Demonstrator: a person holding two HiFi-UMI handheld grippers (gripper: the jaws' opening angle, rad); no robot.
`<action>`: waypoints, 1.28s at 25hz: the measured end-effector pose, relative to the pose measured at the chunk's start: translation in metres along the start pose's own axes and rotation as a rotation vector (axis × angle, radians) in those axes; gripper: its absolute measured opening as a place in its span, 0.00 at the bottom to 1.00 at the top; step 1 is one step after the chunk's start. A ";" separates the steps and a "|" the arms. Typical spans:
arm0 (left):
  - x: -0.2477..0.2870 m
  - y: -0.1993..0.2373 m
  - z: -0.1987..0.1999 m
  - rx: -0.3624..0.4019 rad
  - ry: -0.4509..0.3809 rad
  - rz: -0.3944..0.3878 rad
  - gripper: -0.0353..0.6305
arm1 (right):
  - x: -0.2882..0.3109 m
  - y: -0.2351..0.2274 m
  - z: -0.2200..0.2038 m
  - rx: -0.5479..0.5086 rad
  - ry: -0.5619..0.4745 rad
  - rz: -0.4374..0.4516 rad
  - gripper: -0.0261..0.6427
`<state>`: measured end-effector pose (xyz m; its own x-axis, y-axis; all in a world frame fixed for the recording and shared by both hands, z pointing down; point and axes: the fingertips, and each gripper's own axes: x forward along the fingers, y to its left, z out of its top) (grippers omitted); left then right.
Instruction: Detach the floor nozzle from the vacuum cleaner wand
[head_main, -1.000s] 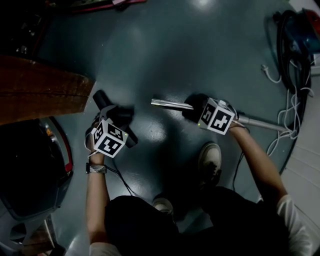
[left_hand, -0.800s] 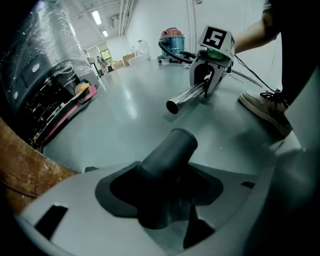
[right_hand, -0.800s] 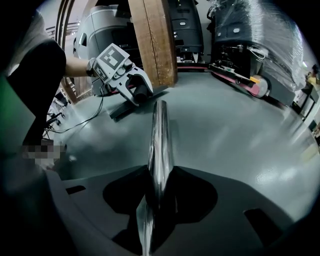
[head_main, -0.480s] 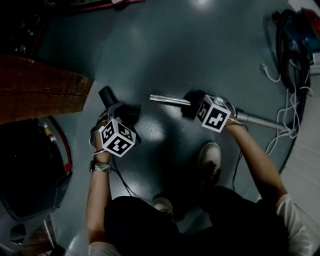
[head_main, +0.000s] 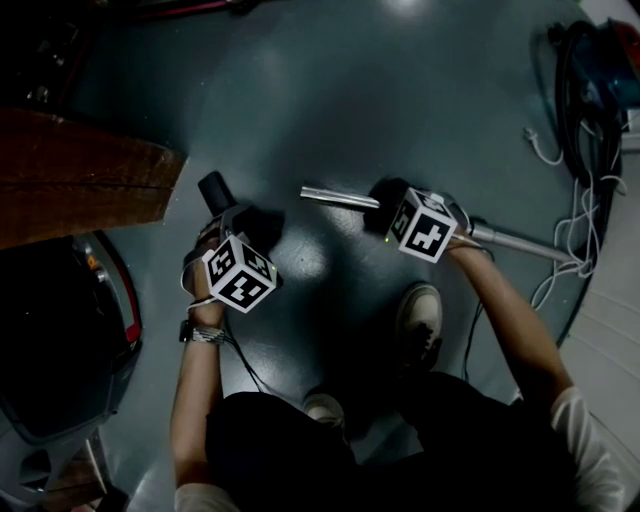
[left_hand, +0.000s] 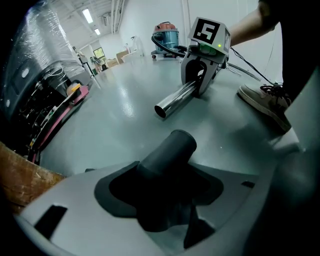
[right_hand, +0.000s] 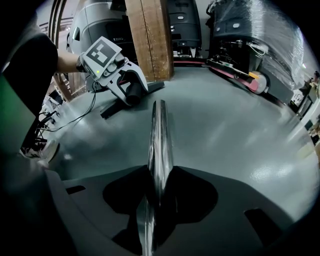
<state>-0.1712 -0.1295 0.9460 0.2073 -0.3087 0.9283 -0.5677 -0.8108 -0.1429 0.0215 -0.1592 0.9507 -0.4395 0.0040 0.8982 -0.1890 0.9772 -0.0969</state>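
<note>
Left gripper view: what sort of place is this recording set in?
Most likely a warehouse or workshop hall. The signs are a wide, smooth grey floor, long strip lights on a high ceiling, and plastic-wrapped equipment stored along the side.

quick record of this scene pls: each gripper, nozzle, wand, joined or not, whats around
left gripper: shut on the floor nozzle at its black neck
right gripper: shut on the chrome wand
joint: apart; the wand's open end is bare, with floor between it and the nozzle
nearby: canister vacuum, shoe
</note>
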 end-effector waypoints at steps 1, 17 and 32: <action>0.000 0.000 0.000 0.002 0.002 0.002 0.44 | 0.000 0.000 0.000 -0.001 -0.004 -0.002 0.28; 0.001 0.002 -0.003 -0.047 -0.003 -0.006 0.47 | -0.004 0.004 0.005 0.029 -0.068 0.031 0.35; -0.051 0.018 0.024 -0.154 -0.210 -0.060 0.57 | -0.063 -0.020 0.035 0.111 -0.322 -0.016 0.47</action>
<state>-0.1730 -0.1408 0.8878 0.3958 -0.3723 0.8395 -0.6607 -0.7503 -0.0212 0.0224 -0.1865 0.8806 -0.6872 -0.0954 0.7202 -0.2845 0.9475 -0.1460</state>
